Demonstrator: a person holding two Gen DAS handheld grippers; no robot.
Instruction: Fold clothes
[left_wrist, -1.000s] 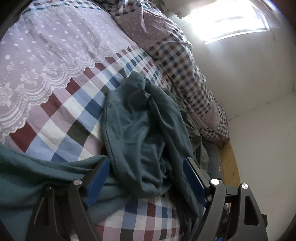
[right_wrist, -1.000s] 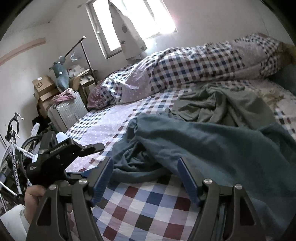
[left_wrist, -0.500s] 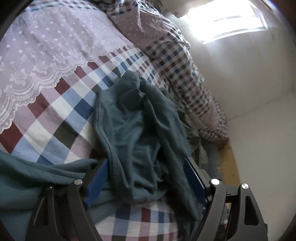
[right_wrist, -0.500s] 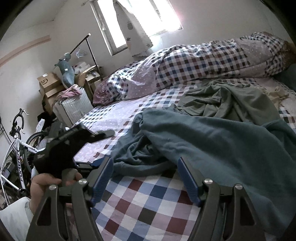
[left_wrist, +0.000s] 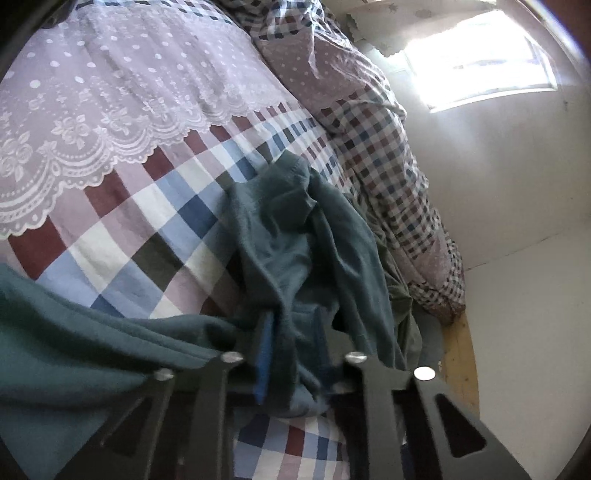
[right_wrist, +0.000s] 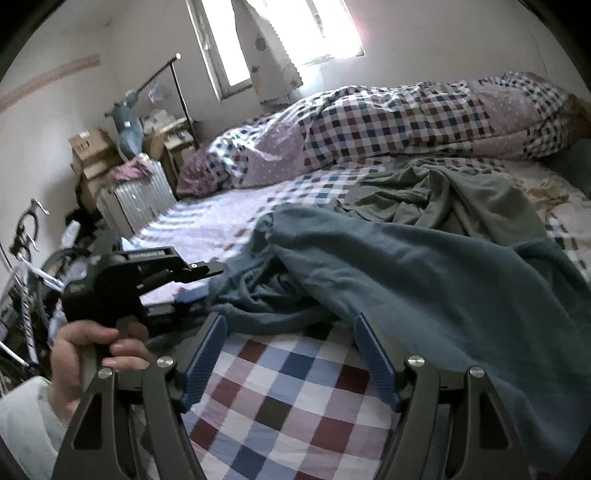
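My left tongs (left_wrist: 291, 343) were spread a moment ago; now they pinch a bunch of the teal top (left_wrist: 295, 251), which lies crumpled on the bed (right_wrist: 280, 398). My right tongs (right_wrist: 291, 358) are spread, holding nothing. Now I can pull it flat.

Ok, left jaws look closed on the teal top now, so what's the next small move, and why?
Probably lift the left gripper a little and draw the teal top away from the green garment. Its jaws are pinched on a bunched fold, the top lies crumpled on the checked sheet, and the right gripper is open, holding nothing.
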